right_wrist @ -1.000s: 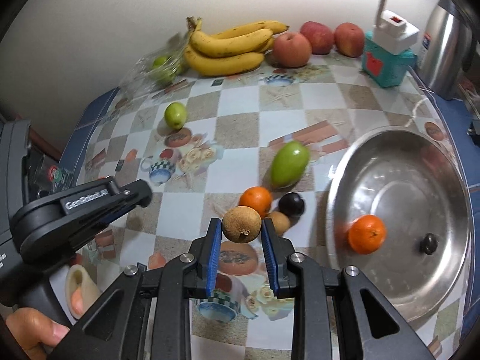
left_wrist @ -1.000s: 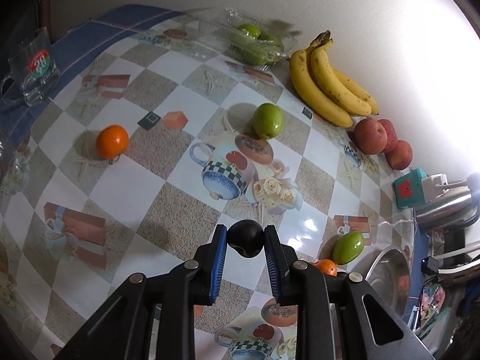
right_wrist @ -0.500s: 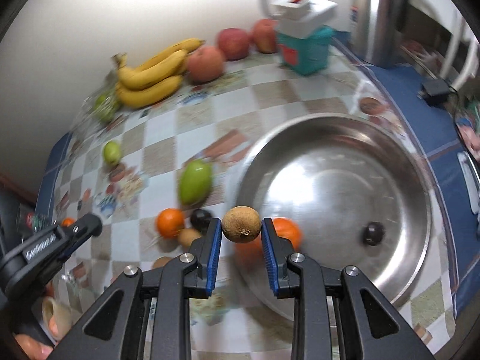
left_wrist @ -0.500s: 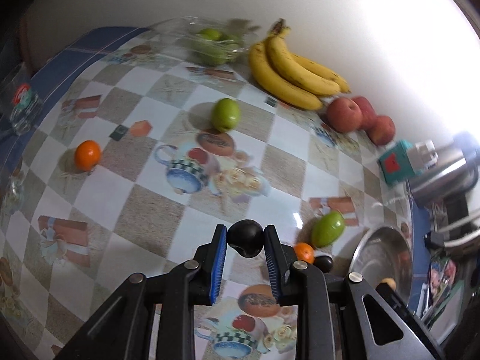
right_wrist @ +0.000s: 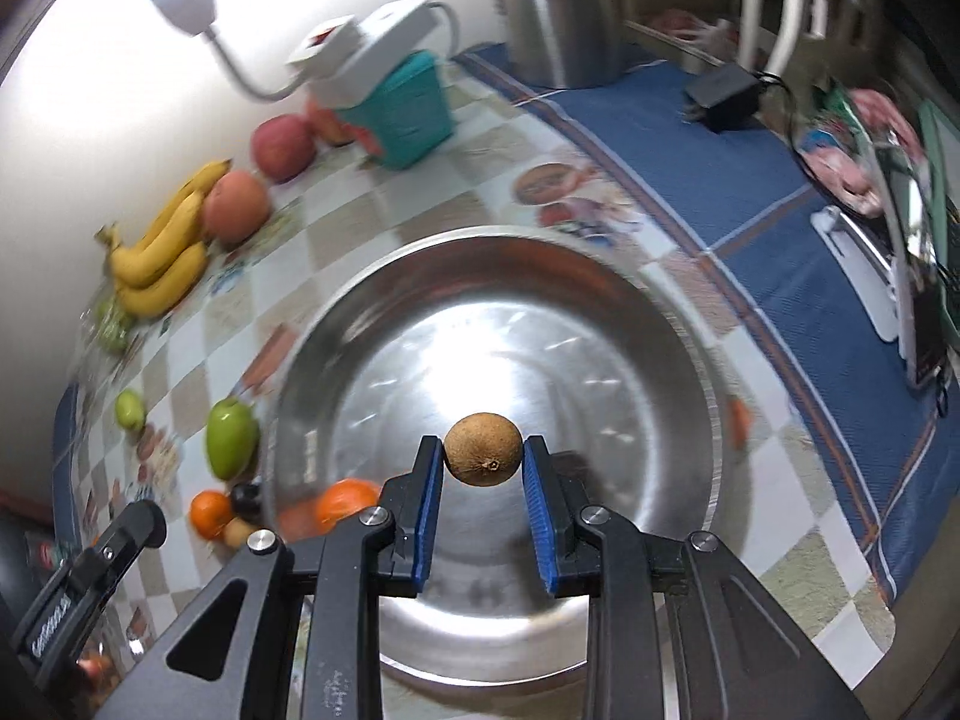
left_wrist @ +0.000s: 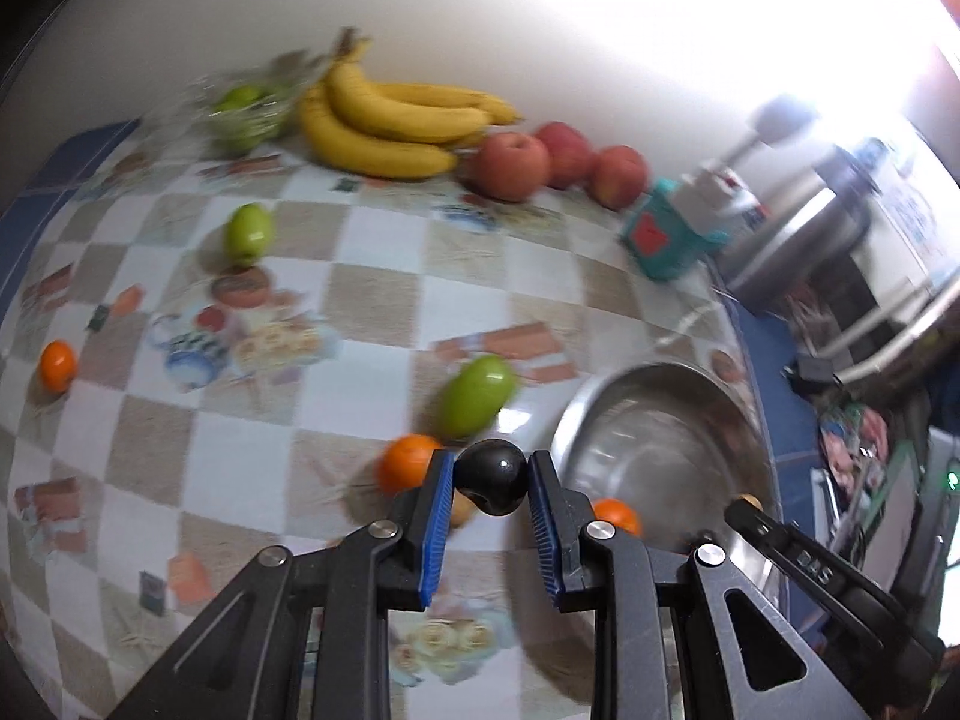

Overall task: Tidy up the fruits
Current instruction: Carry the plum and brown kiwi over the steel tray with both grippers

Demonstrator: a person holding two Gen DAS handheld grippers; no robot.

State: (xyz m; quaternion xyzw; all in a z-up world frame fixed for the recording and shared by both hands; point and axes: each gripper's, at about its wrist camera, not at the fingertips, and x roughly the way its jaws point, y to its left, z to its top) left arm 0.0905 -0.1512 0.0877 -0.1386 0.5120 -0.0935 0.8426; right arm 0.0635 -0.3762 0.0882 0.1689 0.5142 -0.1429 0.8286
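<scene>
My left gripper (left_wrist: 491, 480) is shut on a round black fruit (left_wrist: 492, 474) and holds it above the table just left of the steel bowl (left_wrist: 606, 420). My right gripper (right_wrist: 483, 456) is shut on a round brown fruit (right_wrist: 483, 449) and holds it over the middle of the steel bowl (right_wrist: 600, 312). An orange (right_wrist: 345, 499) lies in the bowl at its left side. On the table beside the bowl lie a green mango (left_wrist: 477, 395), an orange (left_wrist: 405, 468), a black fruit (right_wrist: 245, 495) and a small brown fruit (right_wrist: 238, 532).
Bananas (left_wrist: 384, 126), red apples (left_wrist: 558, 162) and a clear box of green fruit (left_wrist: 246, 111) line the wall. A green fruit (left_wrist: 247, 232) and an orange (left_wrist: 58, 365) lie further left. A teal box (left_wrist: 666, 246) and a steel kettle (left_wrist: 798, 240) stand behind the bowl.
Both grippers have swung to the right toward the bowl, each still holding its fruit. The right gripper has moved from the bowl's left edge to over its middle.
</scene>
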